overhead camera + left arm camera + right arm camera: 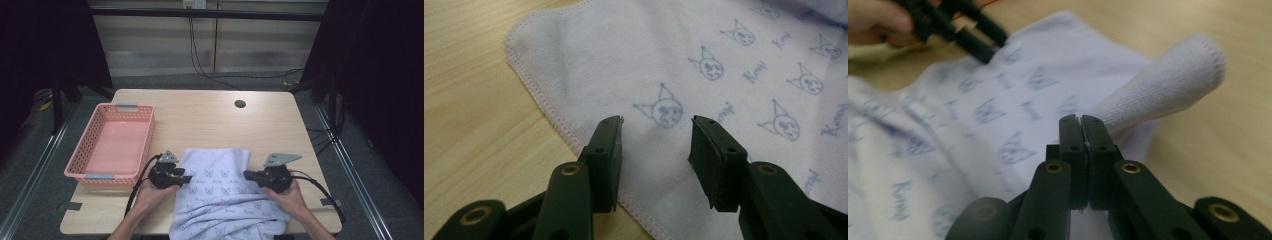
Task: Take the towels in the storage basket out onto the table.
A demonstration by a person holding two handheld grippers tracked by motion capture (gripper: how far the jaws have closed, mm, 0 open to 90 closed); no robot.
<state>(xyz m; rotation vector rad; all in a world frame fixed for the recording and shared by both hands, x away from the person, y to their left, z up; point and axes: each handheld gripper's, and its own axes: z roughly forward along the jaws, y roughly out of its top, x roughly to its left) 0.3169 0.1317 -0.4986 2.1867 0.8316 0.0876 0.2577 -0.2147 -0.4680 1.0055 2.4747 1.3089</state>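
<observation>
One wooden table (210,125) carries everything here. A pale lilac towel (220,195) printed with small cat faces lies at its near edge, spread flat between the two hands and hanging slightly over the front. A pink basket (145,131) sits at the table's left side, just beside the towel. The left gripper (655,142) hovers over the towel's left hem with its jaws spread apart, cloth showing between them. The right gripper (1082,131) has its jaws pressed together, pinching the towel's right edge, which lifts into a fold.
</observation>
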